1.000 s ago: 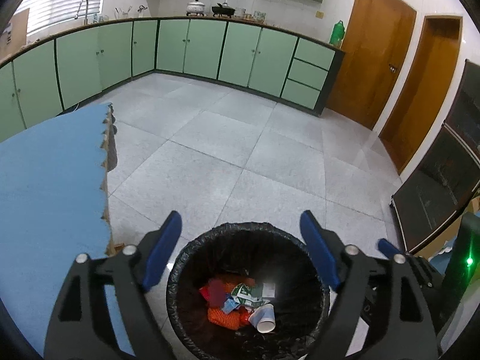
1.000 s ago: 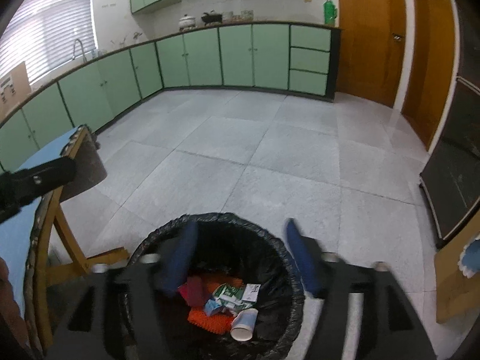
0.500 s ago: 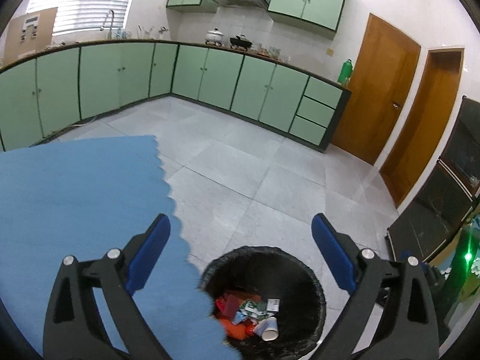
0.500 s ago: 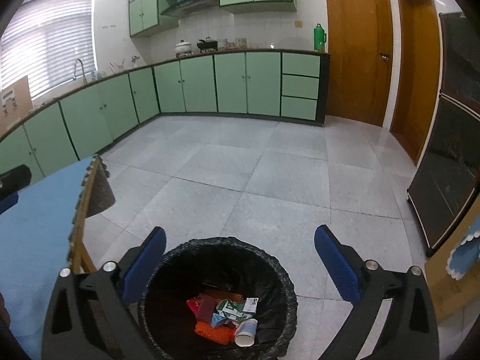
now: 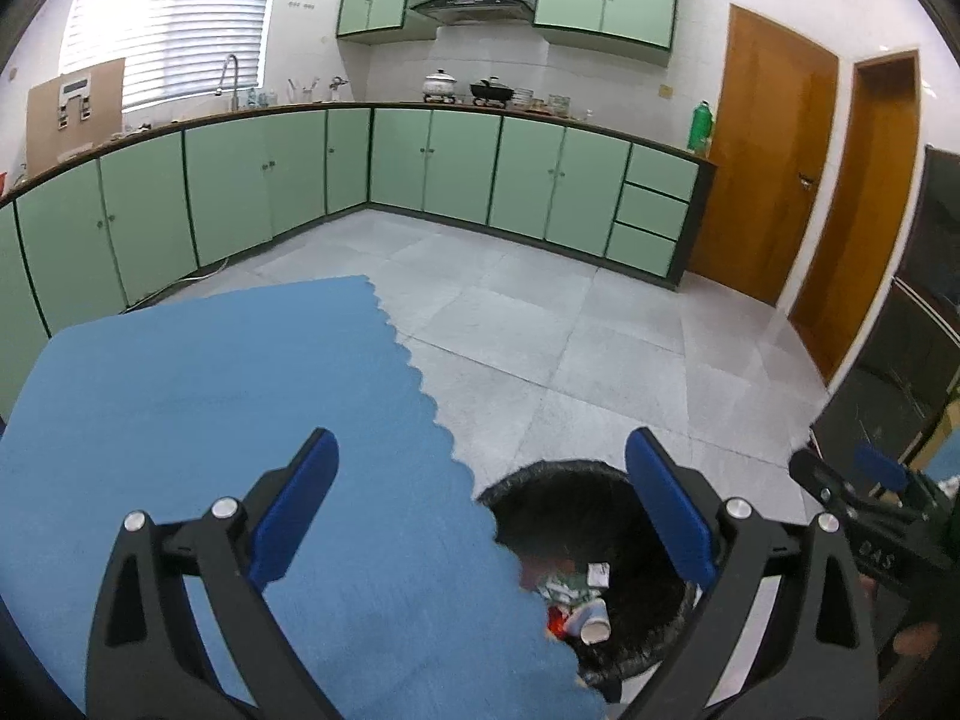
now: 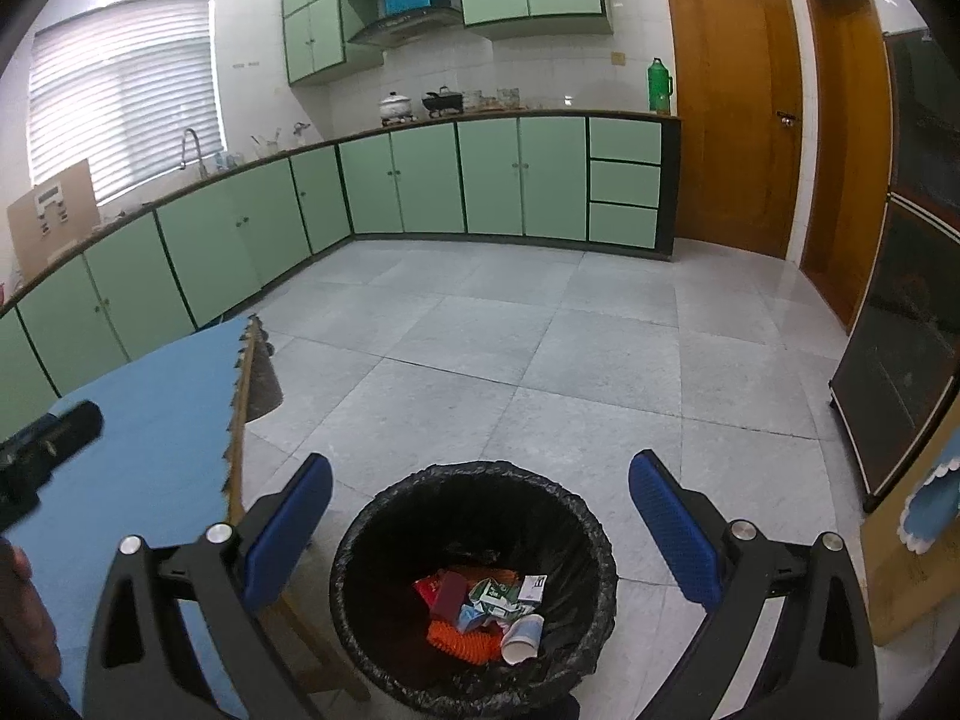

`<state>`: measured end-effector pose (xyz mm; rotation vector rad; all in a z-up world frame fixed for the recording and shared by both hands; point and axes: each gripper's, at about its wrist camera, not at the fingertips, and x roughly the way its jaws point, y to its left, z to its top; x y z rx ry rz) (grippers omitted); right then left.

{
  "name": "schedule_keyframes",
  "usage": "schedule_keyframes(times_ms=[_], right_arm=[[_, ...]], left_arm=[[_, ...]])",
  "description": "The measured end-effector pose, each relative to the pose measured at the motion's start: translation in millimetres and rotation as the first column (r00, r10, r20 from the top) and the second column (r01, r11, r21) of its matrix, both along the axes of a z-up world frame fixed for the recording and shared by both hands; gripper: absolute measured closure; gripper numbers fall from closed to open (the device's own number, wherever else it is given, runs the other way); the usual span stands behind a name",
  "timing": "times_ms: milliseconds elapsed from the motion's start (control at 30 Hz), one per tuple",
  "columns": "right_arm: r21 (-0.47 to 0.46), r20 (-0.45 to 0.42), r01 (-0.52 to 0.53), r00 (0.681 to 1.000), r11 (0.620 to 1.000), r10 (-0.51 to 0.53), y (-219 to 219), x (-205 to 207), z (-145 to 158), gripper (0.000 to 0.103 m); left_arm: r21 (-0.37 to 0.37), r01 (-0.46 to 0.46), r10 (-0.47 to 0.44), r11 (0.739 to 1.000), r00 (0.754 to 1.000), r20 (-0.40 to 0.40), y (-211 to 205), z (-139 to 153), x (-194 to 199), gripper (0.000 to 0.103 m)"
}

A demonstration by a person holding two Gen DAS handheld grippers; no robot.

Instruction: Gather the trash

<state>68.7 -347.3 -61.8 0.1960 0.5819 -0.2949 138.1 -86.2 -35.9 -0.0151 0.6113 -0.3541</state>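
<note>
We find both the left gripper (image 5: 480,510) and right gripper (image 6: 480,516) spread apart, empty. Collected trash (image 6: 480,612) lies in the black-lined bin (image 6: 360,540). We should sweep the blue table mat (image 5: 210,390) next, keeping jaws wide.

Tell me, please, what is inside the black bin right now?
The bin holds a white paper cup, a green and white carton, an orange ridged piece, a dark red packet and small scraps. Anything beneath that pile is hidden.

bin (image 6: 360,546) mouth: unobstructed from above, trash (image 6: 480,612) only at the bottom | left: blue worktop (image 6: 150,438) edge just beside the rim | right and beyond: bare tiled floor (image 6: 540,348)
</note>
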Motion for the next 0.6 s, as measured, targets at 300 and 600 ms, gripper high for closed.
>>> schedule_keyframes(times_ms=[300,600], right_arm=[[-0.007,0.027,-0.025,0.999,1.0,0.026,15,-16,20,0.006],[-0.036,0.079,-0.065,0.995,0.997,0.067,35,-32,47,0.006]], left_arm=[[-0.042,0.01,-0.01,0.999,1.0,0.004,7,6,-27,0.009],[-0.05,-0.016,0.019,0.999,0.997,0.068,20,28,-50,0.009]])
